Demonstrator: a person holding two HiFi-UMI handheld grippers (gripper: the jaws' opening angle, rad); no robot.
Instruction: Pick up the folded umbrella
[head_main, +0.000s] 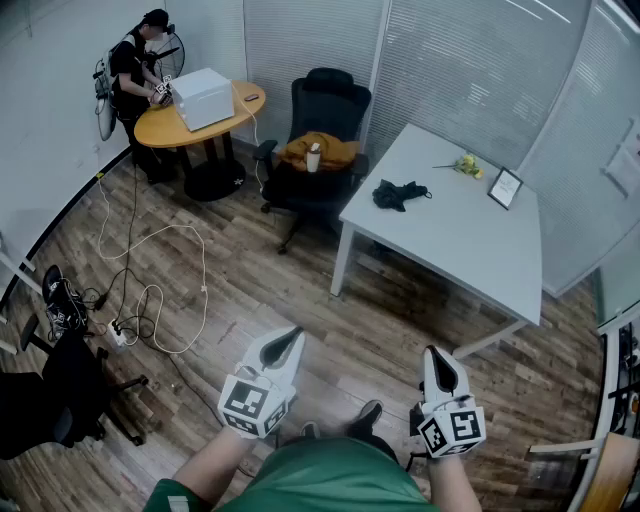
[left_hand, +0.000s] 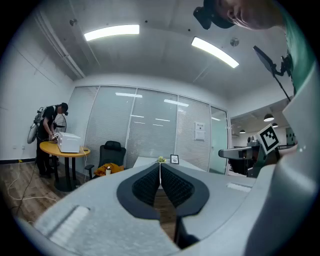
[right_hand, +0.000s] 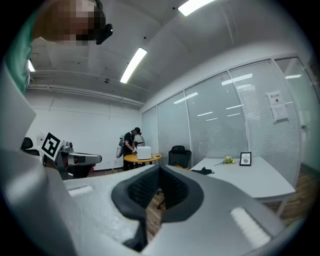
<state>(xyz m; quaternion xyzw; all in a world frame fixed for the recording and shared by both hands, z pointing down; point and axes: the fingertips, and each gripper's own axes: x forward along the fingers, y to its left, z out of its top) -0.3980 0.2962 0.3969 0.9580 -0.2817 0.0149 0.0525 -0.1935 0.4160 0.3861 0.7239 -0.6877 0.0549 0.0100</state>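
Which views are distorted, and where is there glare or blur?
Head view: mild bending at the edges, even light, umbrella small but clear. Left gripper view: strong fisheye, dark corners, lamps glare. Right gripper view: same fisheye; its tool looks soft up close.

The left grey plastic gripper (head_main: 291, 337) and the right grey plastic gripper (head_main: 433, 353) are pointing level, side by side, their fingers (left_hand: 147, 186) pressing together on nothing.
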